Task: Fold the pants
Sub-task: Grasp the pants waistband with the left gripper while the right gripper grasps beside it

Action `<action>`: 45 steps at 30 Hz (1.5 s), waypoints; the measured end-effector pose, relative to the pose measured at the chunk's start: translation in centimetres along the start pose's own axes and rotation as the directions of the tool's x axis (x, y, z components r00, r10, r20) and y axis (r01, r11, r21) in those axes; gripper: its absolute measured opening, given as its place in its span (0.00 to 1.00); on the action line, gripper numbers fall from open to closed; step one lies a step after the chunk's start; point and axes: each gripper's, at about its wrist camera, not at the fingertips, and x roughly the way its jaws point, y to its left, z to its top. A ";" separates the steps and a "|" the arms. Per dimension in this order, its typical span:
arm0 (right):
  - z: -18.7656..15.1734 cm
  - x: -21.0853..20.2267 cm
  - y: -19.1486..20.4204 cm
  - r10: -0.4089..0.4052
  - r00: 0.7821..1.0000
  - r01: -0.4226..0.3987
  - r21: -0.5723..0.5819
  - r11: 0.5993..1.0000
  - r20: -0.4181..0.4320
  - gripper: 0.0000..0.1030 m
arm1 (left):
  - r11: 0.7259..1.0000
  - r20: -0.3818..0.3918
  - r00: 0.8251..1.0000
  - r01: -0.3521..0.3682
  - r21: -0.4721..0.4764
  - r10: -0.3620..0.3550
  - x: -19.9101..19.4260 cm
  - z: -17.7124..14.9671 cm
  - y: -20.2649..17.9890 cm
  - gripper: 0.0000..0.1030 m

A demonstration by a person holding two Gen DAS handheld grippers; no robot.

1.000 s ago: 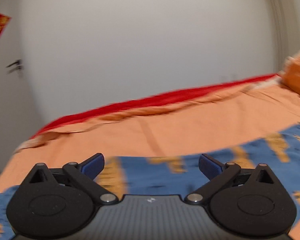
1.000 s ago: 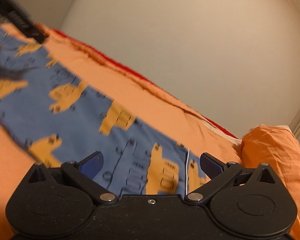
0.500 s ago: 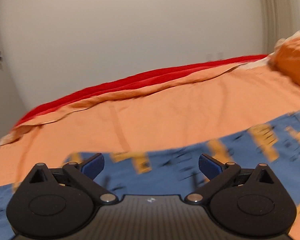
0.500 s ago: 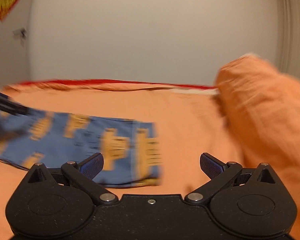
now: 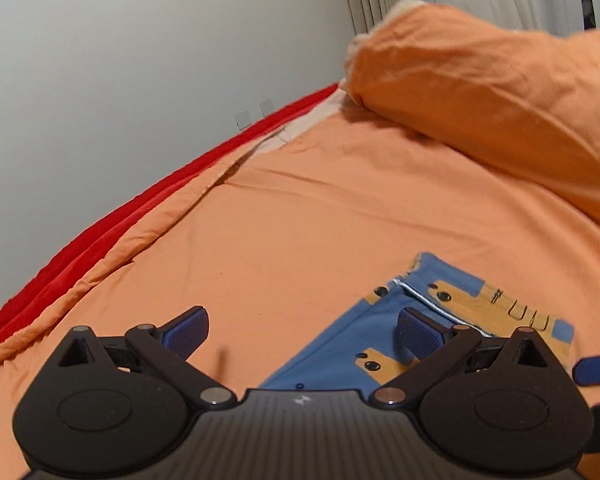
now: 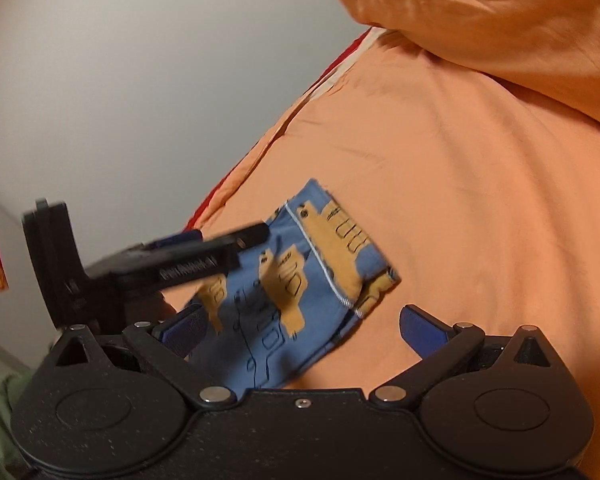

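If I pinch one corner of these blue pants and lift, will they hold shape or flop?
Probably flop: the blue pants lie thin and flat on the orange bedsheet, like soft knit. Likely light, since no bulk shows. The folded layers may slide apart unless both are caught; the sheet itself looks loose and could drag along.

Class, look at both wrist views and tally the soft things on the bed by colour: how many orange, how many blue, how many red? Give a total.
Orange: 2, the sheet and the pillow
Blue: 1, the pants, with yellow print
Red: 1, the cover along the bed's far edge
Total: 4
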 end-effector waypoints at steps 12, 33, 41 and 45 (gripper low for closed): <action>-0.2 -1.0 -0.6 0.006 0.997 -0.009 0.044 0.999 0.074 0.96 | 0.992 -0.059 0.997 0.032 -0.124 -0.039 1.7 -0.9 2.3 1.00; -1.6 -0.4 0.3 -0.211 0.961 0.193 0.115 0.974 0.177 0.57 | 0.882 -0.217 0.968 0.010 -0.471 -0.127 0.4 1.9 5.6 1.00; -0.2 0.2 -0.5 -0.186 0.973 0.149 0.245 0.958 0.133 0.47 | 0.848 -0.262 0.935 0.069 -0.526 -0.238 0.8 2.1 4.8 0.99; 0.3 0.9 -0.7 -0.193 0.975 0.164 0.229 0.959 0.109 0.15 | 0.830 -0.262 0.936 0.055 -0.555 -0.236 0.4 2.4 5.4 1.00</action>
